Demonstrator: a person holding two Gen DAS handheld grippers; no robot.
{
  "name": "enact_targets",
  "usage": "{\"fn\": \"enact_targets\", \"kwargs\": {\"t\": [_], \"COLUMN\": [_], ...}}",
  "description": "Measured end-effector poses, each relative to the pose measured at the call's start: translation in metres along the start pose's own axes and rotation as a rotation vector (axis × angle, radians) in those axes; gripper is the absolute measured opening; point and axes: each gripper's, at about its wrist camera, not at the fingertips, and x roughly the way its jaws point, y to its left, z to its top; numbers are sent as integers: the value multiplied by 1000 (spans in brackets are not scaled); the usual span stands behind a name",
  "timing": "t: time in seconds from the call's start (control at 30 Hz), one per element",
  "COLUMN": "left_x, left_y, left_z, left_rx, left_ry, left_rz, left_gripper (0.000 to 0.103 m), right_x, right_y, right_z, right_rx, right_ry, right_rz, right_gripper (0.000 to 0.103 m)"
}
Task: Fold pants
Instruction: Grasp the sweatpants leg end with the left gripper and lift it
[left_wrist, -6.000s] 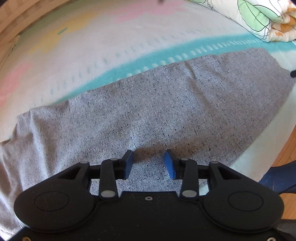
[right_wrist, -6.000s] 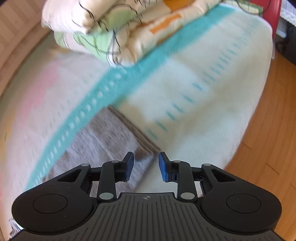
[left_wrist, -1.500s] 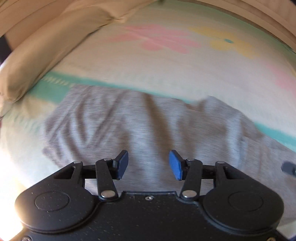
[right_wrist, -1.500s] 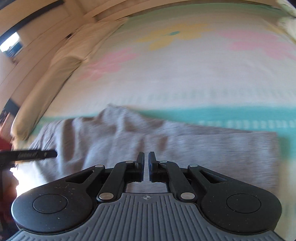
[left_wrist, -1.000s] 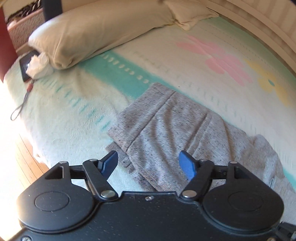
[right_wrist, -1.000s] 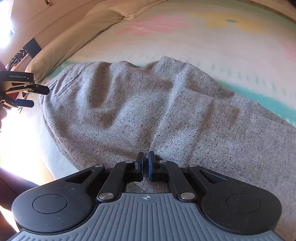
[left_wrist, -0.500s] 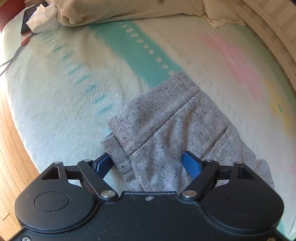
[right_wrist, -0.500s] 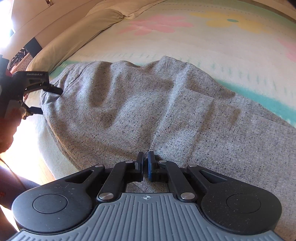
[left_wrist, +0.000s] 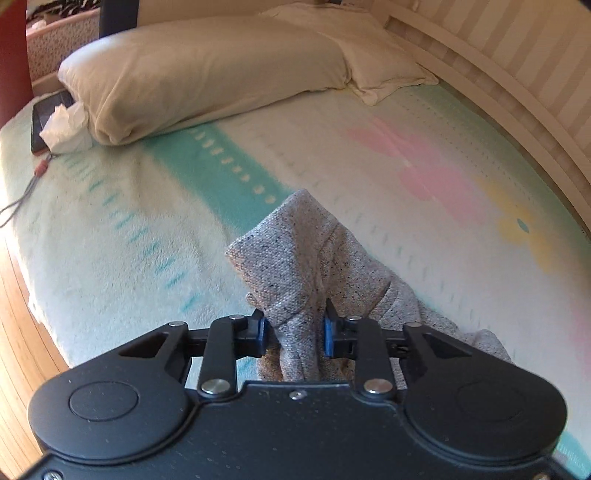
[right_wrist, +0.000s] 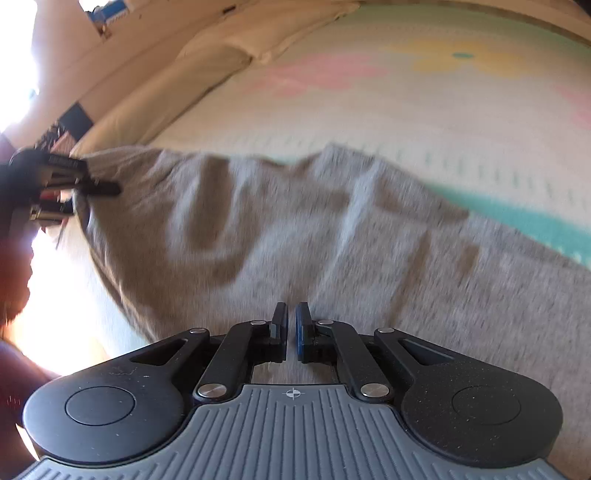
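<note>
One corner of the grey speckled knit pants is pinched and raised by the left gripper near the bed's side edge, the long axis trailing rightward under the right gripper, nearly closed, contact unclear.

Bed w/ pants, pillow, phone, tissue.

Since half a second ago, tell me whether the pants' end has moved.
Yes. The pants, clamped in the left gripper, have risen off the blanket.
</note>
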Motion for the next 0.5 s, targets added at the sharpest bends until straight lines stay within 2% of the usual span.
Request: {"fn": "enact_targets", "kwargs": {"t": [0.17, 0.27, 0.37, 0.5], "left_x": [-26, -34, -38, -42], "left_y": [-13, -19, -24, -28], "left_z": [-4, -6, -7, -8], "left_rx": [92, 138, 162, 185], "left_ry": [-68, -88, -99, -113], "left_rz": [-24, -36, -42, -51], "left_gripper": [33, 33, 33, 33], "right_x": [10, 28, 41, 29], "right_y": [-12, -18, -16, 9], "right_z": [26, 26, 9, -20], "right_rx": [111, 169, 199, 110], "right_ry": [-41, -3, 55, 35], "right_rz": [-38, -49, -27, -46], "right_gripper": [5, 5, 5, 5]}}
